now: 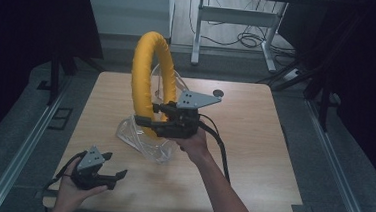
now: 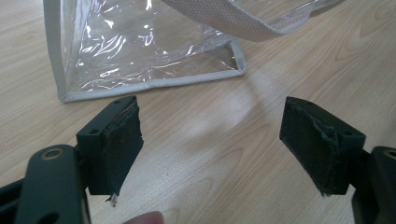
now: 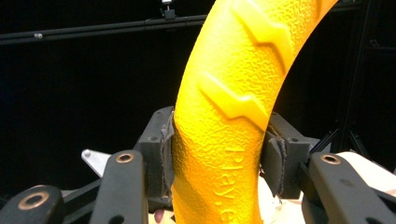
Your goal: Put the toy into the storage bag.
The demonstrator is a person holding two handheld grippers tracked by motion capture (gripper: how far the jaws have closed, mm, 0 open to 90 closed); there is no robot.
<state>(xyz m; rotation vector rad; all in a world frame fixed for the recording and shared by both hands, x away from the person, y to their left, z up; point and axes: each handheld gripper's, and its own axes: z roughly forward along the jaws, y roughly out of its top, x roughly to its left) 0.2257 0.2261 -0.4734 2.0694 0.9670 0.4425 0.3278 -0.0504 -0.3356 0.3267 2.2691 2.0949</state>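
In the right gripper view, the right gripper [image 3: 219, 156] is closed on the yellow ring [image 3: 233, 135], its two worn black pads pressed flat against either flank of the tube. The ring's skin is pebbled rubber or foam with raised zigzag ridges and moulded lettering. From above, the ring [image 1: 150, 78] stands upright on edge over the clear plastic bag [image 1: 141, 138], its lowest arc down in the bag's mouth at mid-table.

The left gripper [image 1: 102, 172] rests near the front left edge of the wooden table [image 1: 253, 140], jaws spread wide with nothing between them, its frayed pads [image 2: 119, 140] facing the bag's grey-piped corner [image 2: 140, 56].

Bare wood lies open to the right and behind the bag.
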